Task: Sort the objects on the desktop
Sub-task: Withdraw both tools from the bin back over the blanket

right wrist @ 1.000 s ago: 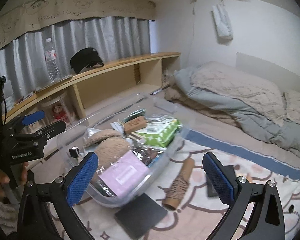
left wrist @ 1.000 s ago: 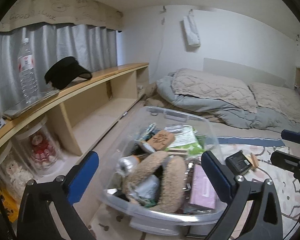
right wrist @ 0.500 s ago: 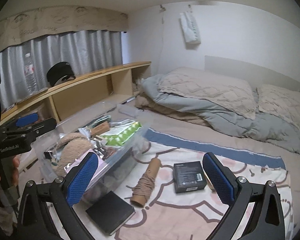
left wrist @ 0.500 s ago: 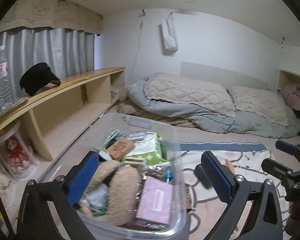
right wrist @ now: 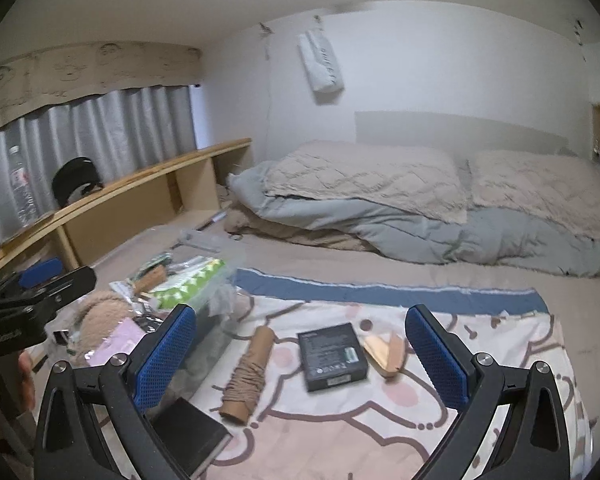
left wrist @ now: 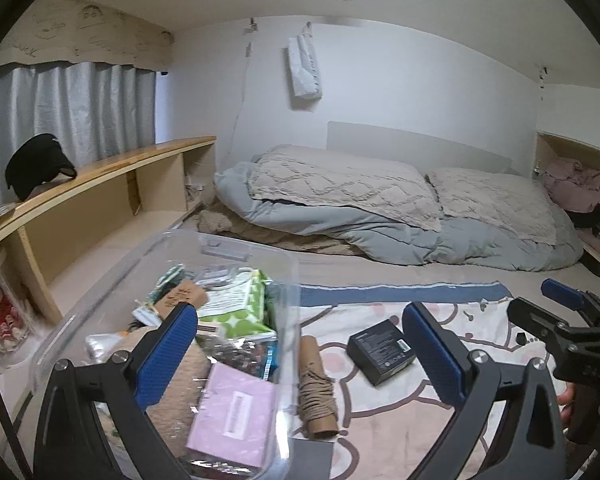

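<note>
Rumpled grey duvet [right wrist: 440, 228], black cap [left wrist: 36, 164], grey curtain [left wrist: 72, 112]

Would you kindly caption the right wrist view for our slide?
Open right claw above black box, twine roll and clear bin.

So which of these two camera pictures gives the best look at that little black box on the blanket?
The right wrist view: the black box lies whole and unobstructed between the spool of twine and a small wooden piece. The left wrist view shows it smaller, more from the side, close to that gripper's finger.
</note>
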